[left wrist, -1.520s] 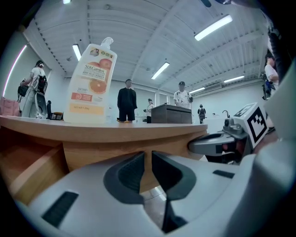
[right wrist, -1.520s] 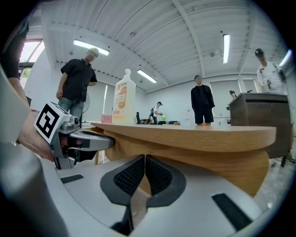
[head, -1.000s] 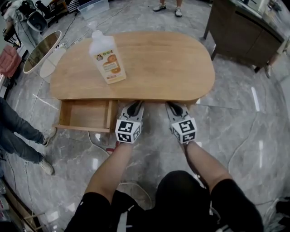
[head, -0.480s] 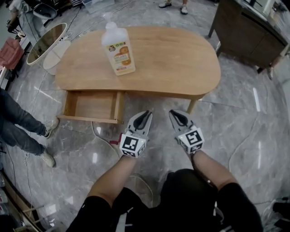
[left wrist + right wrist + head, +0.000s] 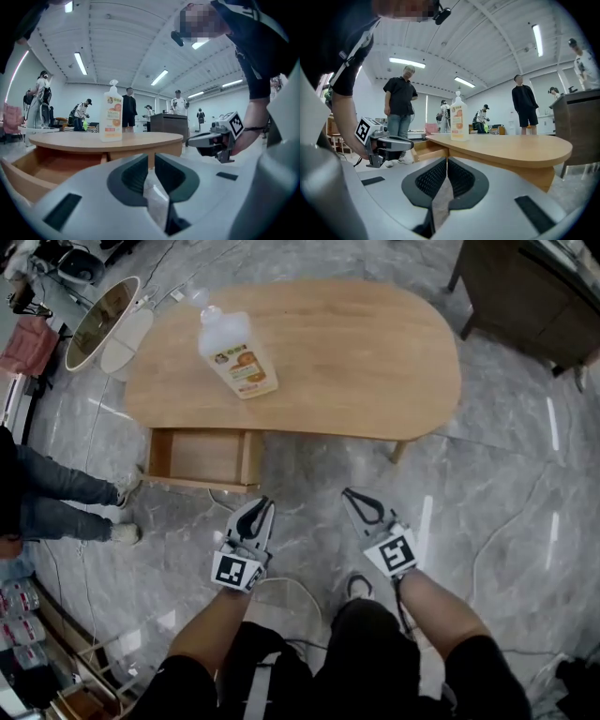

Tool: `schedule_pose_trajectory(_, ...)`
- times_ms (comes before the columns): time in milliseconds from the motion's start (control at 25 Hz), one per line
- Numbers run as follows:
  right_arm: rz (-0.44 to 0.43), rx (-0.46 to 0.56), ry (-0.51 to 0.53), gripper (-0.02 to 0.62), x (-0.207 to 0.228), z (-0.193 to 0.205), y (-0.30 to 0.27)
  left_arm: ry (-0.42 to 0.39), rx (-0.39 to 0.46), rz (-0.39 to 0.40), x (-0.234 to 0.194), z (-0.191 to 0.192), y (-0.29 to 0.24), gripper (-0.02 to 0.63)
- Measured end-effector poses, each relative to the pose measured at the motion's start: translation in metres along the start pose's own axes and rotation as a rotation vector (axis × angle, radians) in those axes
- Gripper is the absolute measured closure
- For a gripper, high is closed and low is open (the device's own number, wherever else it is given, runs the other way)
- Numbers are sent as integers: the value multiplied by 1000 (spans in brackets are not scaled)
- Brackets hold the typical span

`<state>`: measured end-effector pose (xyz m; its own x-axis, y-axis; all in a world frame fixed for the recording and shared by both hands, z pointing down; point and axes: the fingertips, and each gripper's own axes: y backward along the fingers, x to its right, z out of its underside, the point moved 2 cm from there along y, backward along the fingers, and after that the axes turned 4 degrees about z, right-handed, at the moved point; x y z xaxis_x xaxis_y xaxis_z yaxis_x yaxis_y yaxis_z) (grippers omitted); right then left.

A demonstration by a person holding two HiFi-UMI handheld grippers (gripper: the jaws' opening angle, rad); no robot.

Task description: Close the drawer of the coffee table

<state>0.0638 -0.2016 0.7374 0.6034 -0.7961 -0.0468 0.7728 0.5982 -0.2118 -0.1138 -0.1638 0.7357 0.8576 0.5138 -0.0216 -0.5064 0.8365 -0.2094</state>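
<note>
Drawer (image 5: pixel 202 457) pulled out at the left front of the oval wooden bench (image 5: pixel 356 352); both grippers hang apart from it over the marble floor (image 5: pixel 487 484).
Drawer's rear is hidden under the benchtop; only one bench leg (image 5: pixel 398 451) shows. Print on the pump bottle (image 5: pixel 239 354) is too small to read. Dark cabinet (image 5: pixel 534 296) and a bystander's legs (image 5: pixel 66 502) are cut by the frame edges. Round mirror (image 5: pixel 101 322) lies beyond the bench. Left gripper (image 5: pixel 260 507) has its fingers a crack apart with nothing between them; right gripper (image 5: pixel 351 495) has its fingers pressed together.
</note>
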Motion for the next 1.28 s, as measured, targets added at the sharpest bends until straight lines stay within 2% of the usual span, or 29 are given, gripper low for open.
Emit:
schedule_pose_trajectory(120, -38, -30, -26, 583, -12, -16, 5, 38, -88, -90, -20, -3, 26, 561)
schedule_pose_trajectory(240, -60, -41, -48, 583, -28, -18, 4, 26, -140, -143, -39, -4, 51, 561)
schedule_pose_trajectory(400, -66, -102, -69, 583, -55, -5, -6, 30, -123, -170, -68, 11, 82, 561)
schedule_pose_trajectory(640, -74, -114, -52, 583, -116, -13, -45, 121, -137, -245, -117, 49, 151, 561)
schedule_pose_trajectory(840, -41, -130, -20, 583, -152, -23, -69, 135, -194, -224, -139, 54, 193, 561)
schedule_pose_trajectory(920, -25, -177, -33, 583, -159, -22, -74, 129, -229, -214, -147, 59, 199, 561)
schedule_pose_trajectory(1000, -34, -234, -58, 583, -168, -23, -76, 126, -261, -222, -153, 63, 204, 561)
schedule_pose_trajectory(1120, -67, -244, -92, 583, -179, -25, -80, 145, -304, -261, -164, 60, 214, 561)
schedule_pose_trajectory(1280, -97, -252, -47, 583, -178, -35, -88, 172, -306, -281, -179, 60, 212, 561)
